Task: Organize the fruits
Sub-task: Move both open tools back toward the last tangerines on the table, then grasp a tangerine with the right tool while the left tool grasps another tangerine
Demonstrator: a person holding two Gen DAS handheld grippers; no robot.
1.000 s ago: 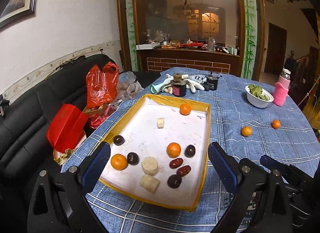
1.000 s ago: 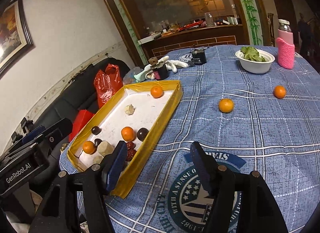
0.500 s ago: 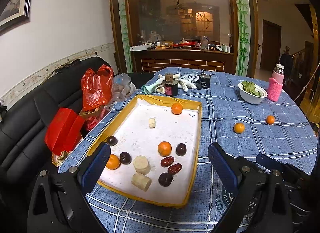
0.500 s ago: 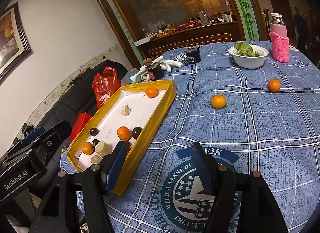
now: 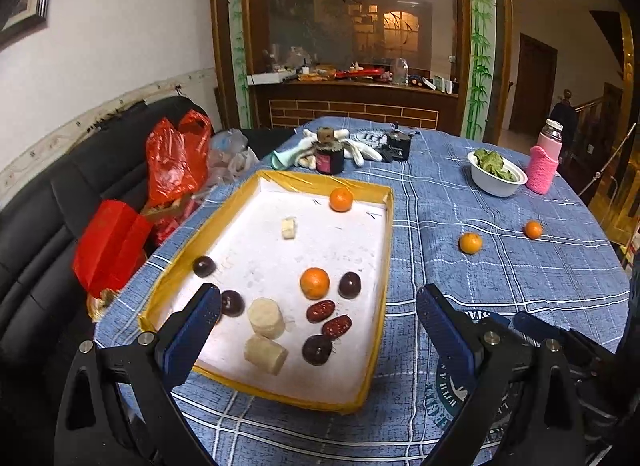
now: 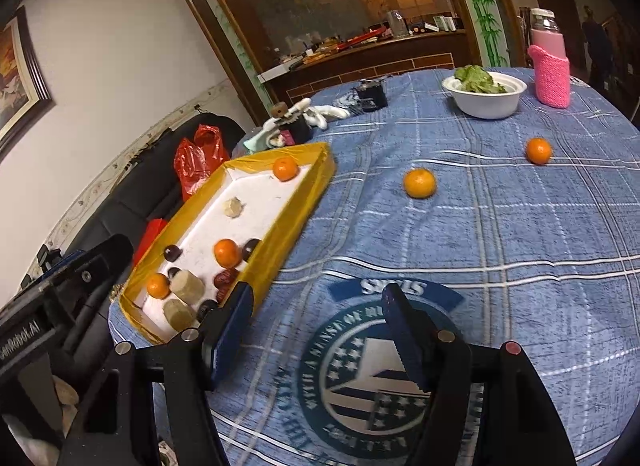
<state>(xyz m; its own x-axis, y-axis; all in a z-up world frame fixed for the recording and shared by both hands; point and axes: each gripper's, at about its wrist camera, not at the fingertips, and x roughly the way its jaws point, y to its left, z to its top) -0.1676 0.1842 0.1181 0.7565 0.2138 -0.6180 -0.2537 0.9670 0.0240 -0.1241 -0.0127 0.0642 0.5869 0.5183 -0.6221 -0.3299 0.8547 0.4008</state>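
Above the near end of the tray [image 5: 390,234], the left gripper [image 5: 316,316] hangs with jaws wide apart and nothing between them. The right gripper [image 6: 316,314] hangs to the right of the tray, over the printed emblem [image 6: 372,378] on the cloth [image 6: 520,225], jaws likewise apart and empty.

Inside the tray: one tangerine at the far end [image 5: 341,199], one mid-tray [image 5: 315,283], a third at the near left corner [image 6: 158,285], half hidden behind a left finger in the left view. Also dark round fruits [image 5: 350,285], red dates [image 5: 321,311] and pale cut cylinders [image 5: 265,318], all loose and mixed toward the near end. A small pale piece [image 5: 289,227] lies alone toward the far end.

Outside the tray, to its right: two tangerines on the cloth, the nearer [image 6: 419,183] and the farther [image 6: 538,150], well apart from each other. Beyond them sit a white bowl [image 6: 486,99] of greens and a pink bottle [image 6: 550,65].

Judged step: gathering strays, nothing yet gripped. The nearer tangerine looks like the right gripper's likely target, since it lies ahead and a little right of the jaws.

Next move calls for reaching forward, straddling the fruit with jaws open, closing gently on its middle so it neither rolls nor bruises, then lifting it over the yellow wall and setting it among the other tangerines.
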